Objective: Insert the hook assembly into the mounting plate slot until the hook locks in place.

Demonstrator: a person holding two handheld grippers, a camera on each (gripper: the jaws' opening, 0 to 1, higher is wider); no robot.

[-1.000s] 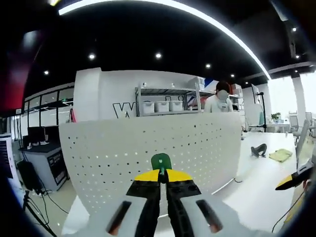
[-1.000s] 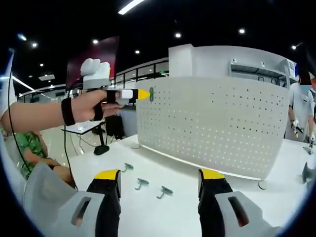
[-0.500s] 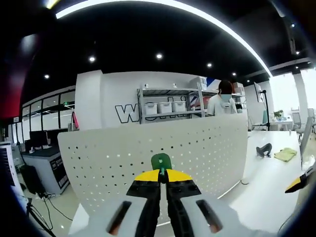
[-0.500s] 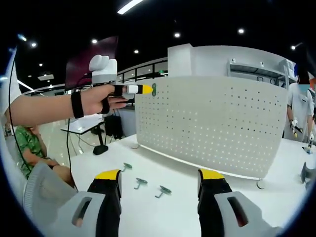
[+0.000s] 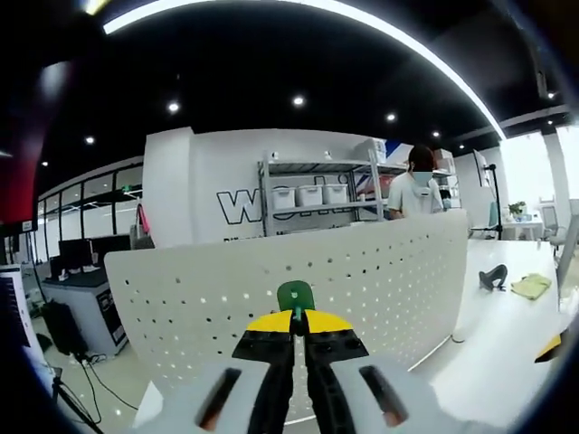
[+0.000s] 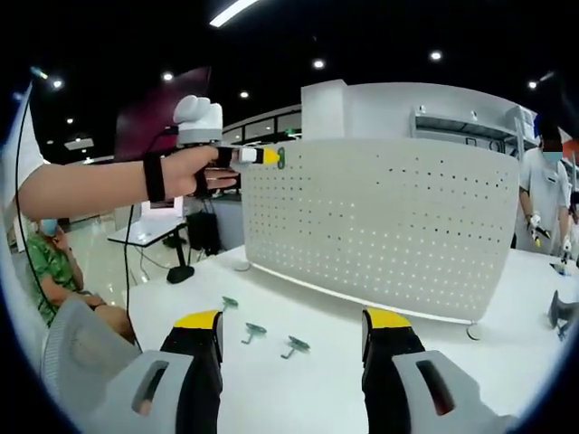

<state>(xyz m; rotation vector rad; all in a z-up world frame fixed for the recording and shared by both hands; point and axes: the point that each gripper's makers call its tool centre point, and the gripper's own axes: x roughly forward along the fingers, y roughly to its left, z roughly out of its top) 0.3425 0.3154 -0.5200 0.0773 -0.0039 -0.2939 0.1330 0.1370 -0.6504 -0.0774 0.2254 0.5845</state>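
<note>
A small green hook [image 5: 295, 296] is pinched between the yellow tips of the left gripper [image 5: 298, 322], whose jaws are pressed together on it. In the left gripper view the hook stands up just above the tips, in front of the white perforated board [image 5: 362, 271], near the board's upper part. In the right gripper view the same hook [image 6: 280, 158] shows at the end of the left gripper [image 6: 262, 156], level with the board's top left corner [image 6: 380, 226]; whether it touches the board is hard to tell from here. A hand [image 6: 194, 170] with a dark wrist strap holds that gripper.

The right gripper [image 6: 291, 336] hangs low over the white table [image 6: 298, 389] with its jaws wide apart and nothing between them. Three more green hooks lie loose on the table in front of the board: one [image 6: 229, 303] nearest the board's left end, a second [image 6: 252, 331] and a third [image 6: 294, 344] close together just beyond the open jaws.

Behind the board in the left gripper view stands a metal shelf [image 5: 317, 194] with white bins, and a person [image 5: 416, 190] beside it. A seated person in green [image 6: 50, 262] is at the left of the right gripper view.
</note>
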